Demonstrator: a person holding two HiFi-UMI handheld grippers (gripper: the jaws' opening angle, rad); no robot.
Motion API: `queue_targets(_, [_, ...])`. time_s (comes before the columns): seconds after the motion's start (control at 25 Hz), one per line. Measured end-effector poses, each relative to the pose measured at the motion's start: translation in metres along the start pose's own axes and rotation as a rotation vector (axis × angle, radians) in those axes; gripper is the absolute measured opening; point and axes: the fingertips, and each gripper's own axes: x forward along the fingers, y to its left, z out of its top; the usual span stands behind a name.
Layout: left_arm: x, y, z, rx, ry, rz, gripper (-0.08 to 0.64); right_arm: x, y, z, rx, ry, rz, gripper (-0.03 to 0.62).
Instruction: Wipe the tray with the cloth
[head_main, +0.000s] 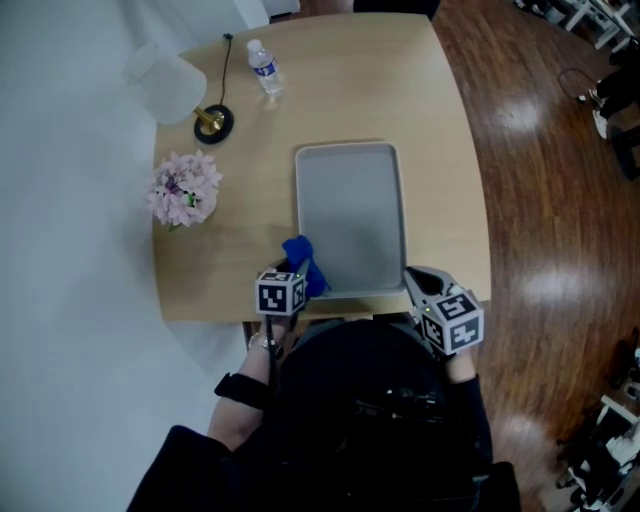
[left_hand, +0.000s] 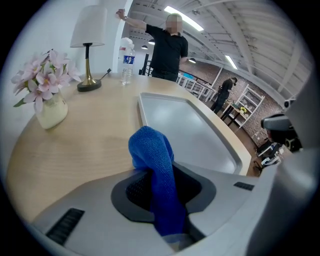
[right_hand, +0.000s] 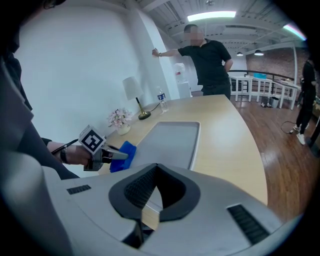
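Observation:
The grey tray (head_main: 350, 210) lies lengthwise on the light wooden table (head_main: 240, 230), and its inside is bare. My left gripper (head_main: 298, 275) hovers at the tray's near-left corner, shut on a blue cloth (head_main: 303, 258). In the left gripper view, the cloth (left_hand: 152, 165) bunches up between the jaws, with the tray (left_hand: 185, 125) just beyond. My right gripper (head_main: 420, 283) is at the tray's near-right corner, shut with nothing in it. The right gripper view looks across the tray (right_hand: 172, 140) to the left gripper (right_hand: 107, 156) and the cloth (right_hand: 122, 155).
On the table's left side stand a vase of pink flowers (head_main: 185, 190), a white-shaded lamp (head_main: 175, 90) and a water bottle (head_main: 264, 68). A person (left_hand: 167, 45) stands at the table's far end. Wooden floor (head_main: 540, 200) lies to the right.

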Motion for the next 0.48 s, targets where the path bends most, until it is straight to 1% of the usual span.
queue_targets(0.24, [-0.013,-0.011,-0.031,-0.034,0.031,-0.018,0.100,0.004,0.003,0.000,-0.009,0.001,0.007,0.006])
queue_targets(0.48, [-0.022,-0.018,-0.048,-0.053,0.050,-0.044,0.100,0.006,0.005,0.005,-0.014,0.003,0.014,0.006])
